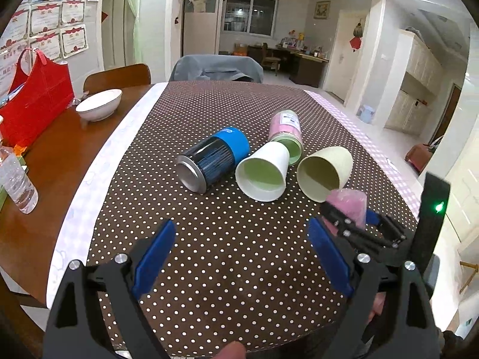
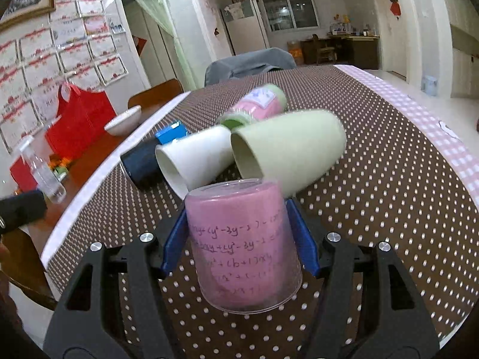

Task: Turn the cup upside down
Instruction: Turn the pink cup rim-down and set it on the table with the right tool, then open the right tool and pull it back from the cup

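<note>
Right wrist: pink cup [image 2: 244, 248] between jaws.

Home, open dining/living rm. Dining table [image 1: 125, 137] w/ polka-dot cloth [image 1: 227, 239] fills the foreground. Fridge [image 1: 200, 33] and window [image 1: 251, 15] at 12 o'clock, framed certificates [image 1: 45, 30] on wall at 10, wooden chair [image 1: 116, 76] at 11, desk [image 1: 302, 62] at 1, white cabinets [image 1: 419, 83] at 2.
</note>
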Demonstrator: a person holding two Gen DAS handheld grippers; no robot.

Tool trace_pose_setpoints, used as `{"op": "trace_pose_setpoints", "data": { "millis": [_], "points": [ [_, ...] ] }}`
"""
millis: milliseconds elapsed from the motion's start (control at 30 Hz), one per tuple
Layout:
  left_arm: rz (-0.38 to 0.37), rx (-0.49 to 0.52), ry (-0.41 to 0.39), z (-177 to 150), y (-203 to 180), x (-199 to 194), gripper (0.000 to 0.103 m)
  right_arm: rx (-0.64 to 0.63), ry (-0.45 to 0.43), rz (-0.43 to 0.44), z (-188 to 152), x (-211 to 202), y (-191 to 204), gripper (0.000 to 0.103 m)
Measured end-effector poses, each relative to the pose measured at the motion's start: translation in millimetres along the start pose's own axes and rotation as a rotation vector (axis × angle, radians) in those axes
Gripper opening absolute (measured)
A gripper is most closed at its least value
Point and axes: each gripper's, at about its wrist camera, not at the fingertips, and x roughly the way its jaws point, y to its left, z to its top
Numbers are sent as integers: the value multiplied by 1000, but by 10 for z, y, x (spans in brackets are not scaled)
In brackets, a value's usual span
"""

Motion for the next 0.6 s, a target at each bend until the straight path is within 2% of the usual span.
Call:
{"op": "trace_pose_setpoints", "data": {
  "millis": [67,100,300,467,600],
  "points": [
    [-13,7,3,-11,15,10,89,1,6,-16,-47,-44,18,66],
    [-19,11,5,-13,26,21,89,2,6,-22,-81,-98,28,73],
    [-45,51,21,16,29,67,89,19,-13,-28,-156,-438,75,97],
    [-51,98,5,18,-81,5,89,62,-39,-36,-35,-718,42,97],
    [-41,104,-33,15,-224,-137,89,118,-57,-42,188,-946,-56,97]
  ]
}}
